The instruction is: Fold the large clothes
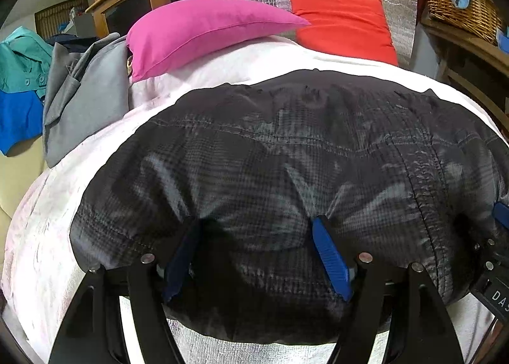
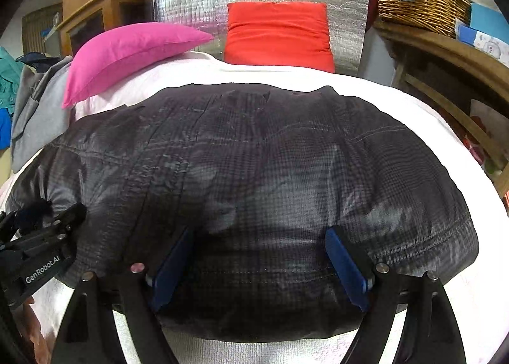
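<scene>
In the left wrist view, a dark checked jacket (image 1: 286, 179) is being kept spread flat on a white bed cover (image 1: 47, 236), presumably so that its edges can be found for folding. The left gripper (image 1: 254, 256) is being held low over the near hem with its blue pads (image 1: 331, 256) set wide apart, fabric lying between them; no pinch is being made, and the jaws are being read as open. Whether the tips are pressing on the cloth cannot be told. A pink cushion (image 1: 203, 33) and a red cushion (image 1: 343, 24) are being left at the far end of the bed, out of the folding space, and a grey garment (image 1: 82, 103) is being kept aside at the left edge, probably awaiting its turn.

In the right wrist view, the same jacket (image 2: 254, 173) is being shown filling the middle of the bed cover (image 2: 445, 300). The right gripper (image 2: 257, 268) is being held over the near hem likewise, jaws wide and closing on nothing. The left gripper's body (image 2: 41, 252) is being seen just beside it at the left, so both tools are being lined up along one edge, likely for a shared lift. A wicker basket (image 2: 420, 4) is being kept on a shelf at the right.
</scene>
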